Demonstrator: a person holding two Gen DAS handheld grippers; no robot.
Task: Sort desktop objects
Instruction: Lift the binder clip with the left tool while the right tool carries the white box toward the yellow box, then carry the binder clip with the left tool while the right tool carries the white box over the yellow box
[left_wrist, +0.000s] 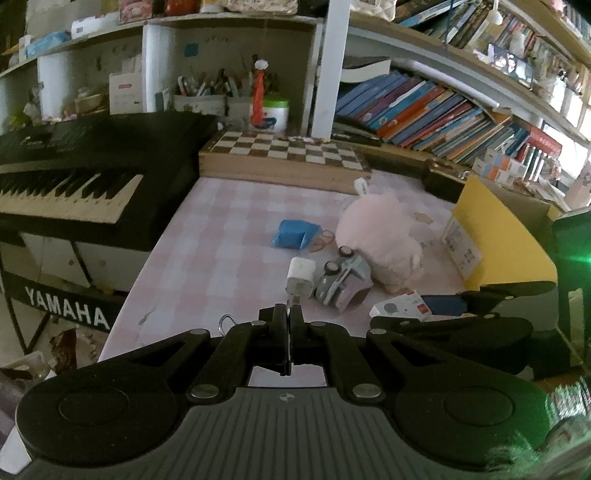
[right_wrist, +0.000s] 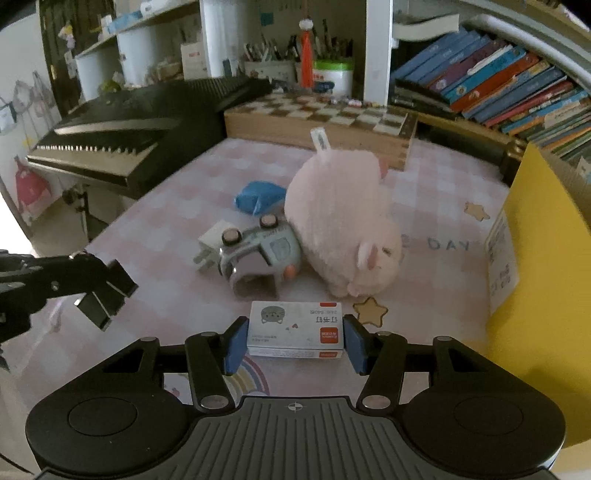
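right tongs (right_wrist: 294, 341) set astride the small white staple box (right_wrist: 295, 330), one blue pad at each short end, apparently pressing on both sides with no gap visible, so judged as grasping the box where it rests flat on the pink checked desk (right_wrist: 166, 206). gripped across the narrow ends probably because the box lies lengthwise across the line of approach, giving two flat parallel faces to squeeze. left tongs (left_wrist: 289, 314) clenched tight, pads together with nothing between them; seen also at the left edge of the right wrist view, hanging clear above the desk, likely kept out of the way while the other side works. yellow box (right_wrist: 543, 258) standing just to the right of the staple box, open side hard to read, probably the bin meant for sorted things, hence a short carry. still loose near the middle of the desk: pink plush toy (right_wrist: 340, 229) lying on its side, toy car (right_wrist: 258, 254) tipped up against it with wheels showing, white charger plug (right_wrist: 210, 243) touching the car on the far side, blue pouch (right_wrist: 258, 197) behind them. cluster packed close, so the staple box, lying apart and nearest, makes the easiest first pick. risk judged: glossy cardboard slipping or crushing under the pads on lifting.
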